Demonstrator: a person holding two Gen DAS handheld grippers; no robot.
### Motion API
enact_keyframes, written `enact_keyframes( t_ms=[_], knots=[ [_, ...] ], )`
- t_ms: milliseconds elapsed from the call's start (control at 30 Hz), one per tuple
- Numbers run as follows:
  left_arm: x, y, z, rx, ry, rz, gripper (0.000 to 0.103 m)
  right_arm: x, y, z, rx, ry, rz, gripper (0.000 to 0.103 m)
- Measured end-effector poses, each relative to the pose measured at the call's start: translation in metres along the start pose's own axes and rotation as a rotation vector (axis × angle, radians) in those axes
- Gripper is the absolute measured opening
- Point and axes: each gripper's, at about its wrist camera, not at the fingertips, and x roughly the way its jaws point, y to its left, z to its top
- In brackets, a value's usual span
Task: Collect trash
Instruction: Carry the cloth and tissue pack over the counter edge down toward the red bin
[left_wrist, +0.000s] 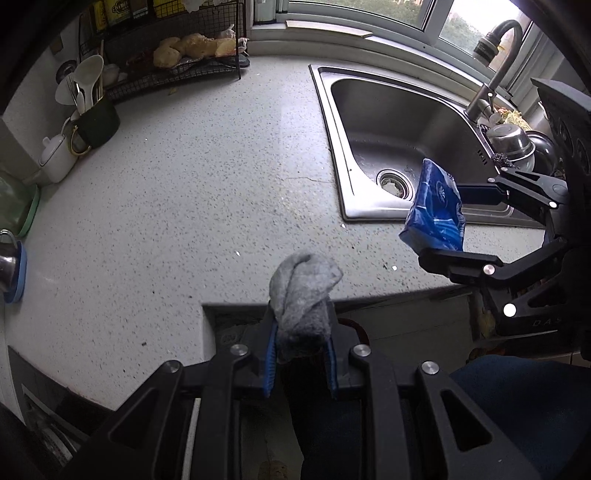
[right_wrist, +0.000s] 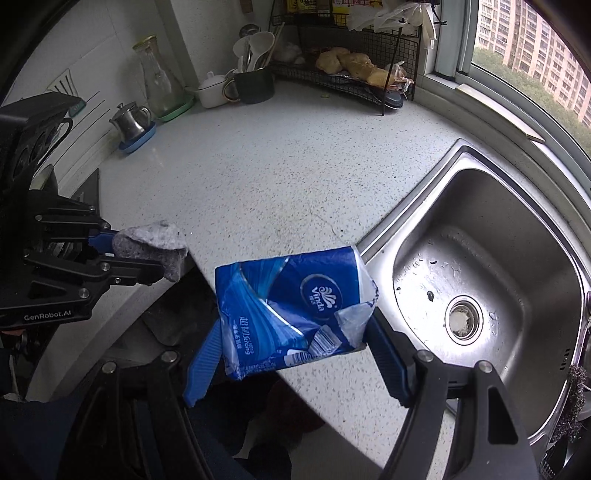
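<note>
My left gripper (left_wrist: 301, 332) is shut on a crumpled grey cloth (left_wrist: 303, 291), held above the front edge of the speckled counter (left_wrist: 184, 184). It also shows in the right wrist view (right_wrist: 147, 254), with the grey cloth (right_wrist: 155, 240) between its fingers. My right gripper (right_wrist: 295, 332) is shut on an empty blue Vinda tissue wrapper (right_wrist: 291, 310), held over the counter edge just left of the sink (right_wrist: 480, 258). In the left wrist view the wrapper (left_wrist: 436, 210) hangs between the right gripper's (left_wrist: 443, 221) fingers in front of the sink (left_wrist: 388, 122).
A black wire rack (left_wrist: 173, 55) with bread stands at the back. A dark utensil pot (left_wrist: 96, 122), a white jar (left_wrist: 55, 155) and a steel kettle (right_wrist: 131, 120) line the left wall. The faucet (left_wrist: 495, 74) and steel bowls (left_wrist: 511, 142) sit behind the sink.
</note>
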Motion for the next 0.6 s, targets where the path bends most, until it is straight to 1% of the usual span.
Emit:
enact_keyframes(
  t_ms=[133, 400, 600],
  knots=[
    [-0.003, -0.026, -0.026, -0.025, 0.001, 0.005, 0.019, -0.011, 0.005, -0.03, -0.012, -0.004, 0.022, 0.072],
    [-0.002, -0.077, -0.071, -0.033, 0.02, 0.007, 0.019, -0.028, 0.011, -0.086, 0.002, 0.008, 0.051, 0.072],
    [0.005, -0.103, -0.092, -0.029, 0.056, 0.009, 0.019, -0.037, 0.013, -0.117, 0.033, 0.023, 0.05, 0.073]
  ],
)
